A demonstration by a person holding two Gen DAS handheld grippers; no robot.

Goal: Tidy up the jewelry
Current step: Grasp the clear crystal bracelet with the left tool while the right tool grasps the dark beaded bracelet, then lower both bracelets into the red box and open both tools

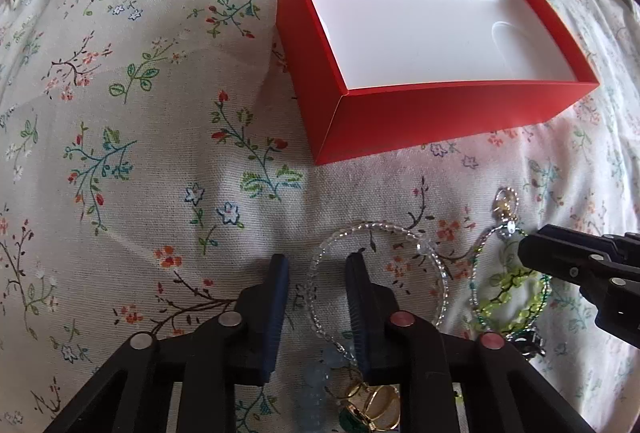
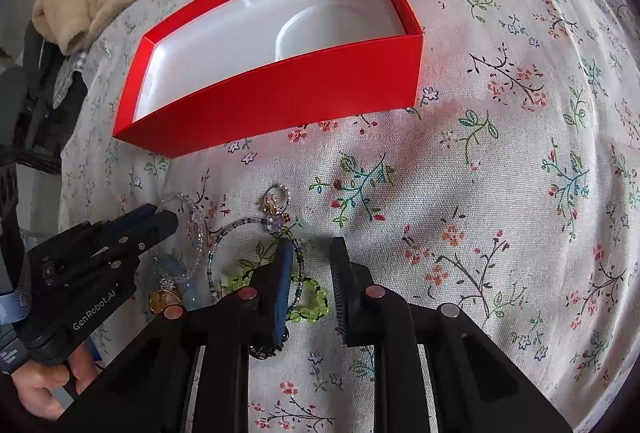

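While the red box [image 1: 440, 113] sits open with its white bottom bare, all the jewelry lies in a loose cluster on the flowered cloth [image 1: 140, 153] just in front of the box's near wall. Nearest that wall is a small gold charm [image 2: 276, 201]; a little further from the box lie the clear bead bracelet [image 1: 400, 229], the green bead bracelet [image 2: 312, 303] and, furthest from the box, some gold rings [image 1: 380, 405] and pale blue beads [image 1: 320, 373]. The left gripper [image 1: 316, 261] points steeply down with its jaws drawn narrow but not together, straddling the side of the clear bead bracelet; whether the pads pinch the strand I cannot tell. The right gripper [image 2: 310, 245] is likewise narrowed, with a gap showing, and a green bead strand runs between its fingers just by the left pad; its hold is equally unclear. Judging by this, the step is to pinch one bracelet in each gripper before carrying them to the box. To do it well, each strand should sit across the pad faces rather than slip beside a fingertip, the tips should press lightly into the cloth without gathering fabric, and the lift should be slow, since the strands overlap and may drag neighbours along.
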